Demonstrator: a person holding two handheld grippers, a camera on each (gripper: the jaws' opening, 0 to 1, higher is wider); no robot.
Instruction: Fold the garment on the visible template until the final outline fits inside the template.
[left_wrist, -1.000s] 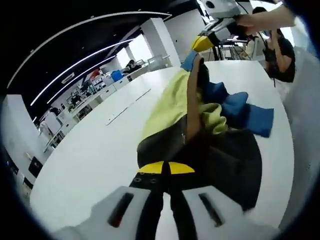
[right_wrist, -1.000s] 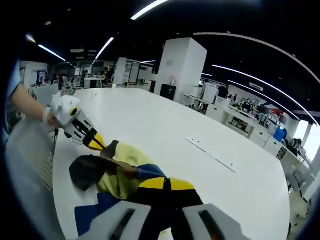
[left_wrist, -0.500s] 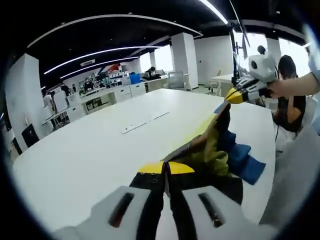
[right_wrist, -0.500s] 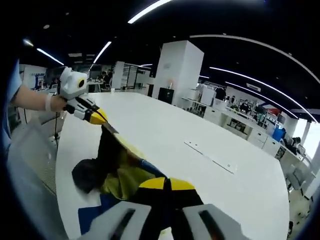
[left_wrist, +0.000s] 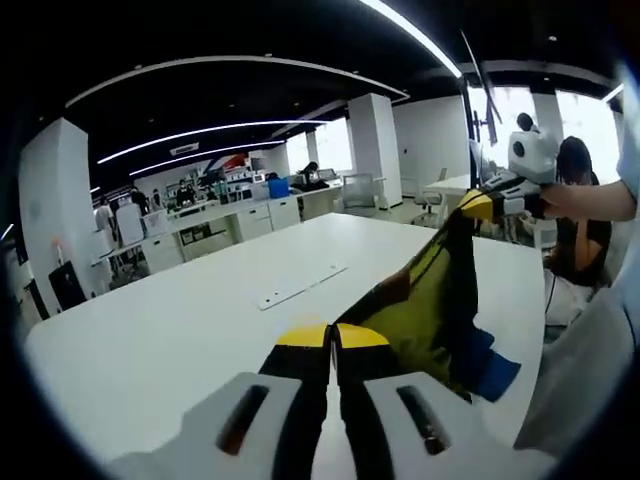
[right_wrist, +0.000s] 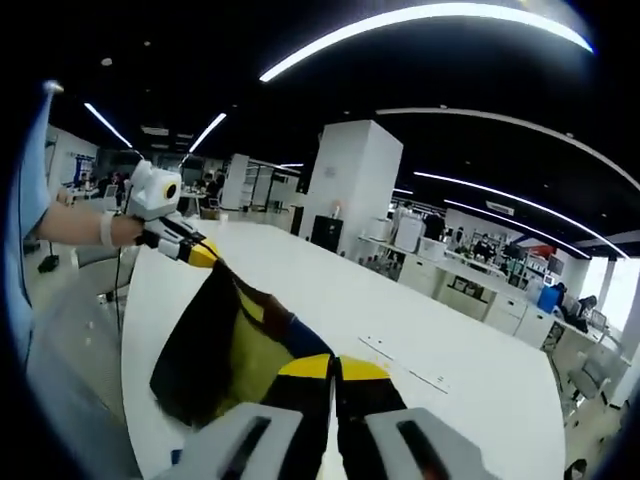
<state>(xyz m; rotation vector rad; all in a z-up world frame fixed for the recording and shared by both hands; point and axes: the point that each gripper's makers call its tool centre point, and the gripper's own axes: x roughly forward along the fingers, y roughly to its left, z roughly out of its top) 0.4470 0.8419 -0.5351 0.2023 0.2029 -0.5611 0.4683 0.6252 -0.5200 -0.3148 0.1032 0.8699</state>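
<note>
Garment (left_wrist: 430, 310) stretched taut between both pinching hand-held grippers (left_wrist: 332, 338) (right_wrist: 334, 368) (white table (left_wrist: 170, 330) beneath).

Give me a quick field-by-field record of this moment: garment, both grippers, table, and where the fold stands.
garment: black, yellow and blue garment, held up and stretched between the two grippers
left gripper: left gripper, jaws shut on one end of the garment
right gripper: right gripper, jaws shut on the other end
table: white table, the garment's blue lower part resting on it
template: cannot be made out
fold status: not yet folded, garment hanging open
</note>
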